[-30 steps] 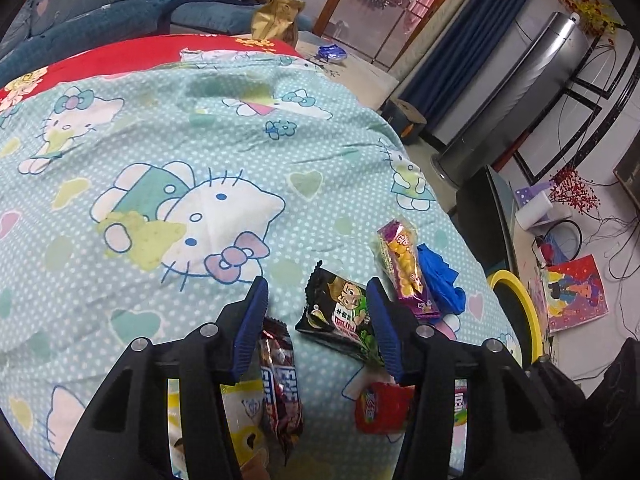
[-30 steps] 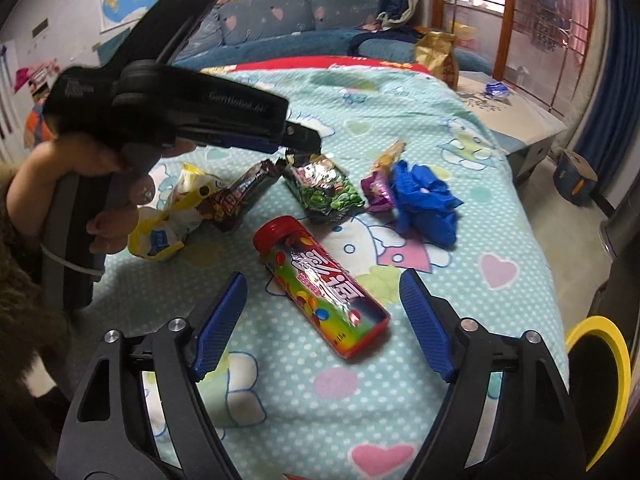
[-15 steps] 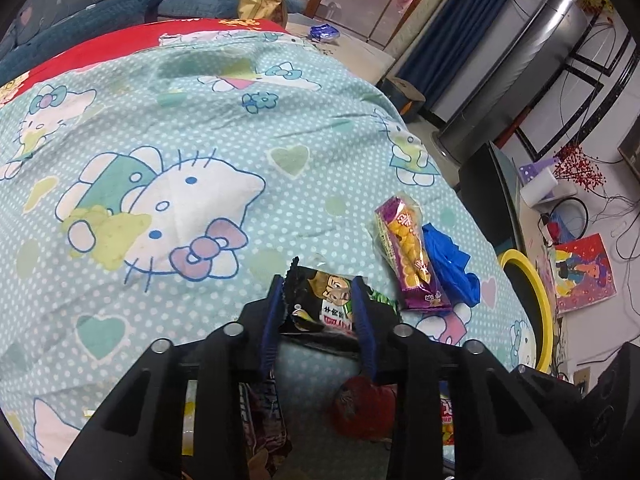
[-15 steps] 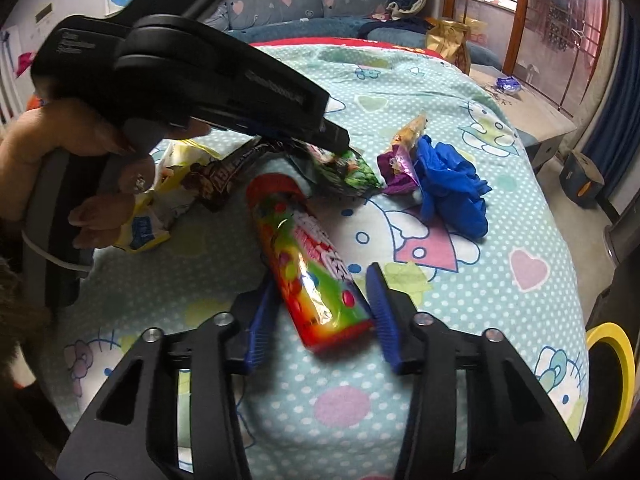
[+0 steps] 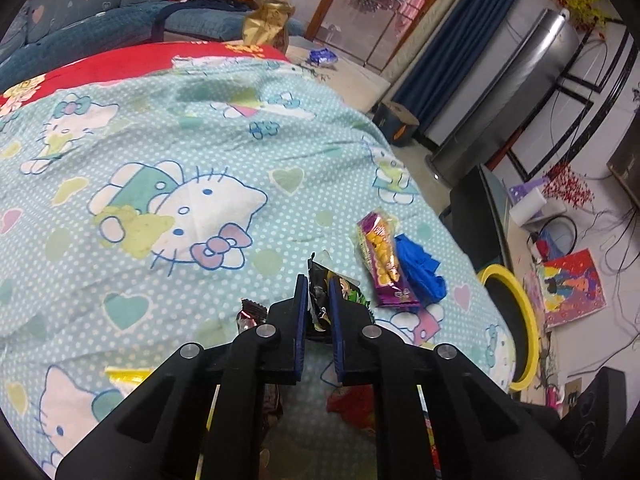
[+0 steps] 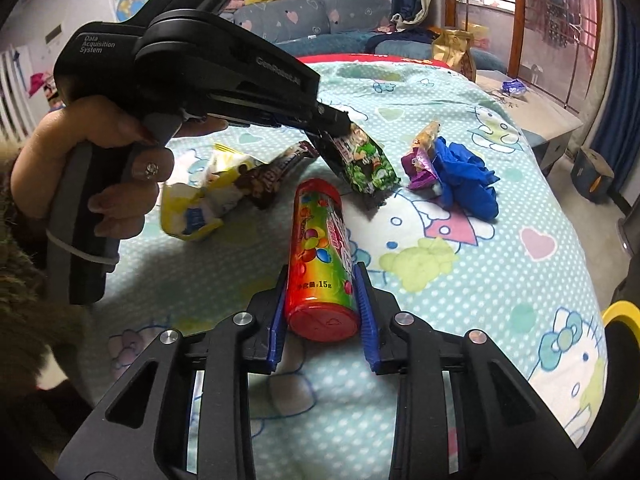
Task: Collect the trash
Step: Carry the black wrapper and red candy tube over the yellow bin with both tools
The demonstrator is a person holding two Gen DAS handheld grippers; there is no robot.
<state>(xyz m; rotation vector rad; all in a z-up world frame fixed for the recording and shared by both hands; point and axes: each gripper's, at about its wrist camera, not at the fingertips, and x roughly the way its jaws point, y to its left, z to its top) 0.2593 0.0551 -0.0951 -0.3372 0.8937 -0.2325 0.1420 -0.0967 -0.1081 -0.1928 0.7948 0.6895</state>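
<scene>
My left gripper [image 5: 318, 292] is shut on a black and green snack wrapper [image 5: 320, 300], pinching its edge. The right wrist view shows that wrapper [image 6: 368, 164] hanging tilted from the left gripper [image 6: 340, 124], which a hand [image 6: 100, 152] holds. A red candy tube [image 6: 322, 248] with colourful sweets printed on it lies on the bed cover [image 6: 500, 280]. My right gripper [image 6: 322, 276] has its jaws closing around the tube's near end, with the blue pads [image 6: 366, 312] against its sides.
A purple snack packet [image 5: 380, 256] and a crumpled blue glove [image 5: 420, 268] lie together to the right. A brown chocolate wrapper [image 6: 276, 172] and a yellow and white wrapper [image 6: 200, 204] lie to the left. A yellow-rimmed bin [image 5: 516, 320] stands beside the bed.
The left jaws came together on the black and green wrapper, and it now stands on edge between them. The right gripper moved forward over the candy tube and its jaws narrowed onto it.
</scene>
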